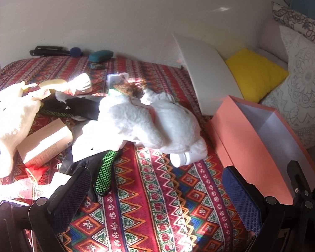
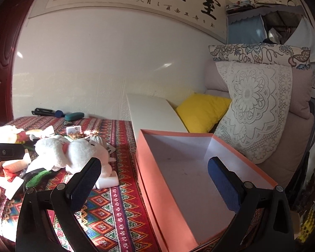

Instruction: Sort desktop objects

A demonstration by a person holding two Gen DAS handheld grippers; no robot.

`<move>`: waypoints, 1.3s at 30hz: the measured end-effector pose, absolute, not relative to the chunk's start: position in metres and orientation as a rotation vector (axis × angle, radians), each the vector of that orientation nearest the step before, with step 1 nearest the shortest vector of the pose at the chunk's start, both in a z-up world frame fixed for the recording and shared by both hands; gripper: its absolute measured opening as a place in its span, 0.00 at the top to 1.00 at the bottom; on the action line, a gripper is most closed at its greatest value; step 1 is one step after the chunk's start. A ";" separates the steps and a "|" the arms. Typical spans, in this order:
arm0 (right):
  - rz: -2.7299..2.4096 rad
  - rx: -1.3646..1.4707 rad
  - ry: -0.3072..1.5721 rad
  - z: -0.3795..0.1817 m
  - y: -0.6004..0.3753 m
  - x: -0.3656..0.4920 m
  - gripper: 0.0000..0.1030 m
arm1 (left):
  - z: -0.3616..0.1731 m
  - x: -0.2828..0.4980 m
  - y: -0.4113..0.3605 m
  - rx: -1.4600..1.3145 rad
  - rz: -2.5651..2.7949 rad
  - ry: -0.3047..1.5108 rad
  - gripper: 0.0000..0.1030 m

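Left gripper: nearest the left wrist camera, its 2 fingers spread wide apart with nothing between them, held over the patterned tablecloth.
Right gripper: jaws likewise apart and empty; its right finger sits over the open box, its left finger over the cloth.
Salmon-pink box: open, white inside, nothing visible in it, standing at the right edge of the table.
White plush toy: lying on its side mid-table, left of the box and apart from it.
White cylinder: touching the plush's near end.
Green mesh item: on the cloth just beyond the left finger of the left gripper.
Tan carton: lying flat, left of the plush.
Second plush: at the far left, washed out by sunlight.
Teal case: at the table's far edge by the wall.
Yellow cushion: behind the box, beside a lace pillow.
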State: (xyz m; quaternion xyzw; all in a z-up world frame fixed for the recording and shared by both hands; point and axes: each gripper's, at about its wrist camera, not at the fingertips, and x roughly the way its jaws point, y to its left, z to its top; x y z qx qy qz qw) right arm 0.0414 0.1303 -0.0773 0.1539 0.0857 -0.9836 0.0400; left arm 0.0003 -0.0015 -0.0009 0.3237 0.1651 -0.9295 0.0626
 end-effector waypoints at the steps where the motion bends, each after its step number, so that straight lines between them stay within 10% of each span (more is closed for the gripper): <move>1: -3.002 0.478 0.260 -0.079 0.127 0.040 0.00 | -0.002 0.001 -0.003 0.978 -2.801 0.491 0.01; 39: -3.104 0.642 0.101 -0.080 0.154 0.034 0.00 | -0.008 0.010 0.023 0.994 -2.803 0.207 0.01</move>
